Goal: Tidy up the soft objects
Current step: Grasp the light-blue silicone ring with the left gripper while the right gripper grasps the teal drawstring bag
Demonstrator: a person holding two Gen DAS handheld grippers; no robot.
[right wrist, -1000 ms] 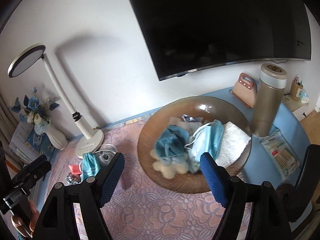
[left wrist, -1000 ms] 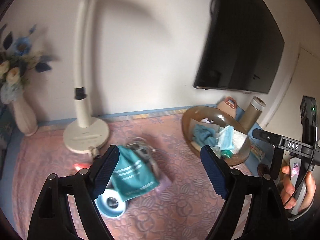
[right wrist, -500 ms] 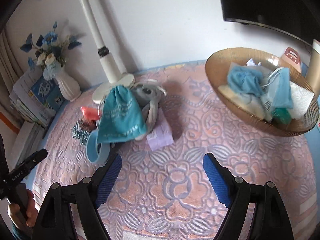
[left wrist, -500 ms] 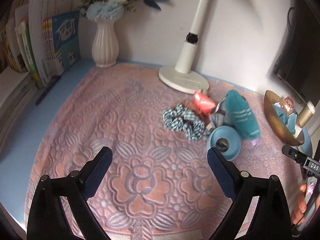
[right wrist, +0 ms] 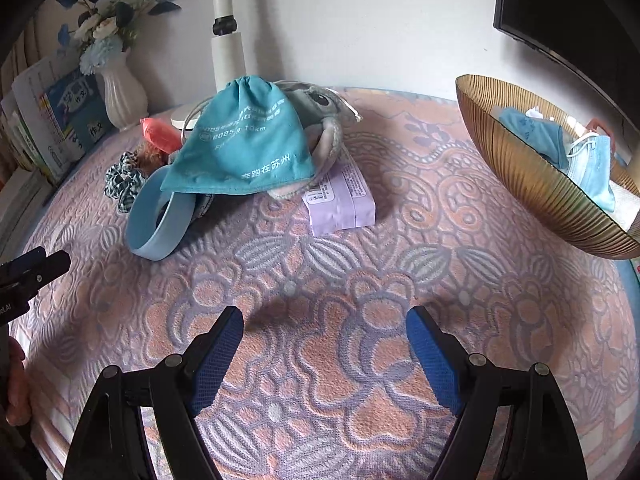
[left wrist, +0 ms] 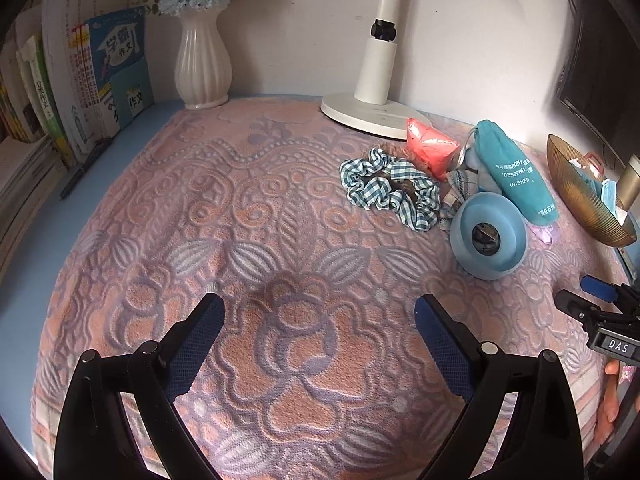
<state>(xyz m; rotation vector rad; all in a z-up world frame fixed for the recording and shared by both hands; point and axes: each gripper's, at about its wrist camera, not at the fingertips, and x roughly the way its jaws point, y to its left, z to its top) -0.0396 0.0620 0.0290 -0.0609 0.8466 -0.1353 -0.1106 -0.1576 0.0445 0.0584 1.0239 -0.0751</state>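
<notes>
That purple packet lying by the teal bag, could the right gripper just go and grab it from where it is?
Probably yes. The right gripper is open and empty, and only bare patterned cloth lies between it and the purple packet. The packet's far end sits against the grey plush toy under the teal bag, but its near end is clear.

Plain white wall (left wrist: 304, 20); surface under pink floral cloth (left wrist: 256, 216); white lamp base (left wrist: 372, 114); ribbed vase (left wrist: 203, 68) (blue flowers); upright books (left wrist: 80, 80); dark screen (right wrist: 568, 8).

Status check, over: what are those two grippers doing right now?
Left gripper, right gripper open, empty. Teal pouch, scrunchie on mat; bowl part filled. Path clear.
</notes>
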